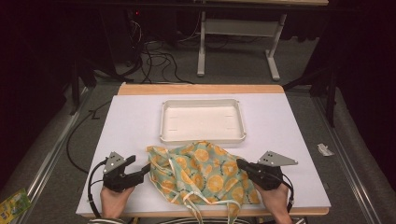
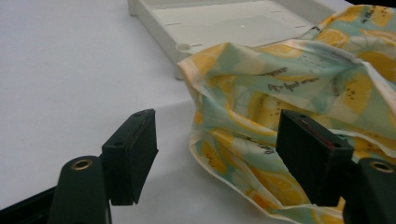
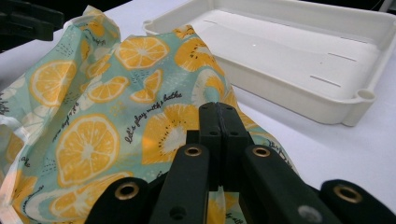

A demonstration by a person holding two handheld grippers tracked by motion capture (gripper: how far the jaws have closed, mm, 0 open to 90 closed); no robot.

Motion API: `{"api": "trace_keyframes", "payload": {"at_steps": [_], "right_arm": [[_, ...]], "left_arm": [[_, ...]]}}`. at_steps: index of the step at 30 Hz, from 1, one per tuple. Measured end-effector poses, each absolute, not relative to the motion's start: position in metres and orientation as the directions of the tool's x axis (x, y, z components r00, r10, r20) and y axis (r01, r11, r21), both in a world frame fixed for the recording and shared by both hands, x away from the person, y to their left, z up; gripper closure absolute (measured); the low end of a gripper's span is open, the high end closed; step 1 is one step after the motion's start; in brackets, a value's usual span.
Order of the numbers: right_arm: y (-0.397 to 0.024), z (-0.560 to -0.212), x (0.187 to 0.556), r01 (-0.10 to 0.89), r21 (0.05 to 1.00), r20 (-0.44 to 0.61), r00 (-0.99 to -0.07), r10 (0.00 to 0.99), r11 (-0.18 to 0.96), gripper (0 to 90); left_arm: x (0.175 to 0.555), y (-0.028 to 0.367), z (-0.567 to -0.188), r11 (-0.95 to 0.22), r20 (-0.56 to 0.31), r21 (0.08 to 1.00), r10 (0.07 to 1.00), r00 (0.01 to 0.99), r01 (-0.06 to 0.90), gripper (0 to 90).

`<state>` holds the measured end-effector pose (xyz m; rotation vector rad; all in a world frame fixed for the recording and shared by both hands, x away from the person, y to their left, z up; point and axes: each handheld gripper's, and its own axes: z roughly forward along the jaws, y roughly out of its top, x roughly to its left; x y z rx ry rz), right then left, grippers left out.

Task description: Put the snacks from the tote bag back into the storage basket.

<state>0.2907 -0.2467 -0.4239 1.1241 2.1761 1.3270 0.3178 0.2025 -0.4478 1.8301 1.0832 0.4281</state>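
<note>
A crumpled cloth [image 1: 203,172] printed with orange slices on pale green lies at the front middle of the white table, just before a shallow white tray [image 1: 203,138]. My left gripper [image 1: 140,165] stands open at the cloth's left edge. In the left gripper view its jaws [image 2: 219,154] are wide apart, the right one over the cloth [image 2: 280,93], with the tray [image 2: 159,28] beyond. My right gripper [image 1: 240,164] is at the cloth's right edge, its jaws [image 3: 219,109] shut together over the fabric [image 3: 93,116]. Whether fabric is pinched between them is hidden. The tray [image 3: 299,107] holds nothing.
The white table top [image 1: 130,126] has bare room left and right of the tray. White straps [image 1: 196,205] of the cloth trail over the front edge. Beyond the table are floor cables [image 1: 159,60] and a grey desk frame [image 1: 238,28]. A yellow-green packet [image 1: 11,205] lies on the floor at left.
</note>
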Motion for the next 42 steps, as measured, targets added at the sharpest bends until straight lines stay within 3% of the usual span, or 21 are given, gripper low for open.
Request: {"api": "trace_keyframes", "payload": {"at_steps": [11, 26, 30, 37, 42], "right_arm": [[-0.252, -0.427, 0.291, 0.453, 0.857, 0.098, -0.61, 0.786, 0.245, 90.0], [-0.262, -0.439, 0.303, 0.487, 0.839, 0.087, -0.558, 0.825, 0.241, 90.0], [-0.264, -0.444, 0.307, 0.502, 0.83, 0.084, -0.543, 0.836, 0.243, 90.0], [-0.267, -0.454, 0.312, 0.541, 0.801, 0.083, -0.522, 0.849, 0.254, 90.0], [-0.264, -0.45, 0.306, 0.521, 0.814, 0.077, -0.535, 0.841, 0.257, 80.3]], "left_arm": [[0.33, 0.174, -0.456, -0.215, -0.162, 0.816, 0.806, 0.57, 0.536, 29.7], [0.33, 0.166, -0.461, -0.255, -0.12, 0.819, 0.8, 0.588, 0.514, 79.1], [0.329, 0.167, -0.461, -0.262, -0.115, 0.828, 0.786, 0.607, 0.496, 88.7], [0.328, 0.166, -0.46, -0.267, -0.119, 0.834, 0.768, 0.63, 0.484, 90.0], [0.327, 0.164, -0.459, -0.279, -0.114, 0.833, 0.758, 0.642, 0.478, 90.0]]}}
